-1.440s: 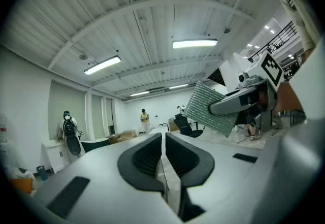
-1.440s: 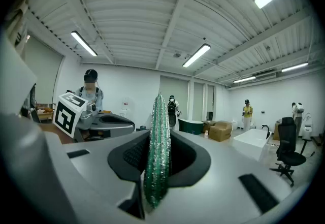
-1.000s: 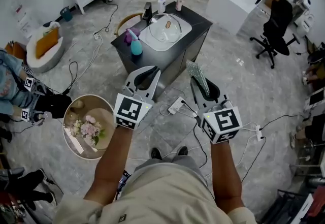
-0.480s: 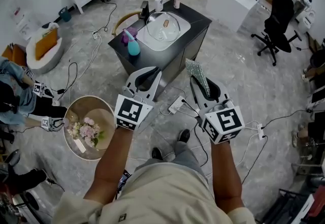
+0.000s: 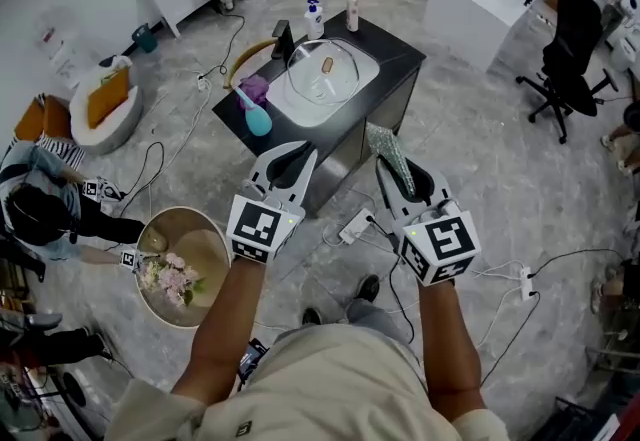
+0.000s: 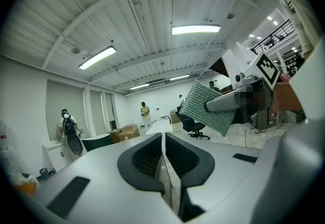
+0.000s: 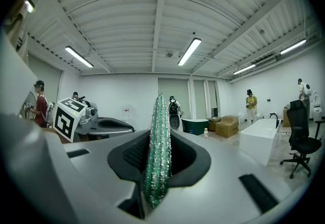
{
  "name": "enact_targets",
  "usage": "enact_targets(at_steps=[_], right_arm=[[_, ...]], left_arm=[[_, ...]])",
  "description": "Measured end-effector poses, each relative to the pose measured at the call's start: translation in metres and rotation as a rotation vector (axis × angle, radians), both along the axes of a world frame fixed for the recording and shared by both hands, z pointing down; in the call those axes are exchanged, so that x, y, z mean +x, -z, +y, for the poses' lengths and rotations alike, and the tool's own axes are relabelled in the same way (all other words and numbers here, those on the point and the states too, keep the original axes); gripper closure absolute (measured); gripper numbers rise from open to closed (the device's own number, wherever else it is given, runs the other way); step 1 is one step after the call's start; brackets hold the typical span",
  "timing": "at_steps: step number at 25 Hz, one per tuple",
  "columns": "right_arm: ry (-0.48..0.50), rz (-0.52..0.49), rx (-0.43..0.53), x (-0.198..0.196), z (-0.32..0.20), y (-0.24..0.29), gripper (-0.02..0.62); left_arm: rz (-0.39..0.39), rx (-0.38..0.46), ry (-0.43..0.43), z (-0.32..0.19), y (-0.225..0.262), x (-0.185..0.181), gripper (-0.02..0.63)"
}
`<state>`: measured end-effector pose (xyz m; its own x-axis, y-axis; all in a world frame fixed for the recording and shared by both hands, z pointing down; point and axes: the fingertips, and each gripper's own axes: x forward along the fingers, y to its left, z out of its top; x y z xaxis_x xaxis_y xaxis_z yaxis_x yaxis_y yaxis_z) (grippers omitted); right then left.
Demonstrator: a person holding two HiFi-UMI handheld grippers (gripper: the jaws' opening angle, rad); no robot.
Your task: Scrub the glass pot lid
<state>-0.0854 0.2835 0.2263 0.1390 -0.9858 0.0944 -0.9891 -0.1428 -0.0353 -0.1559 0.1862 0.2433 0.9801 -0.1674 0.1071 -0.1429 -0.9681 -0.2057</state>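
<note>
Head view: glass pot lid (image 5: 322,66) is being left in the sink (image 5: 368,65), well ahead; a bystander (image 5: 45,214) is being seen nearer the flower basin (image 5: 205,237) than before. Left gripper (image 6: 163,136) is being held clenched, empty; right gripper (image 7: 160,134)'s scouring cloth (image 7: 158,167) is being shown edge-on, pinched, in its own view.

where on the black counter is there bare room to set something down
Bare counter right of the sink, out to the right edge. Crowded: teal bottle and purple item left of it, two bottles and faucet behind; the glass lid fills the basin.
</note>
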Motion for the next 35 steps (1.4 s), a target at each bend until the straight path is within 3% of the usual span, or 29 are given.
enact_targets(at_steps=[5,11,22,35], right_arm=[[0.038,-0.015,0.014,0.053,-0.007,0.008,0.512],[0.059,-0.041,0.018,0.097,-0.018,0.002,0.512],[0.060,-0.065,-0.031,0.137,-0.056,-0.024,0.512],[0.039,-0.002,-0.055,0.161,-0.156,-0.016,0.512]], left_arm=[[-0.028,0.014,0.025,-0.002,0.008,0.050,0.571],[-0.042,0.019,0.058,-0.012,0.008,0.085,0.571],[-0.038,-0.009,0.066,-0.052,-0.006,0.132,0.572],[0.010,-0.009,0.042,-0.149,-0.008,0.167,0.574]])
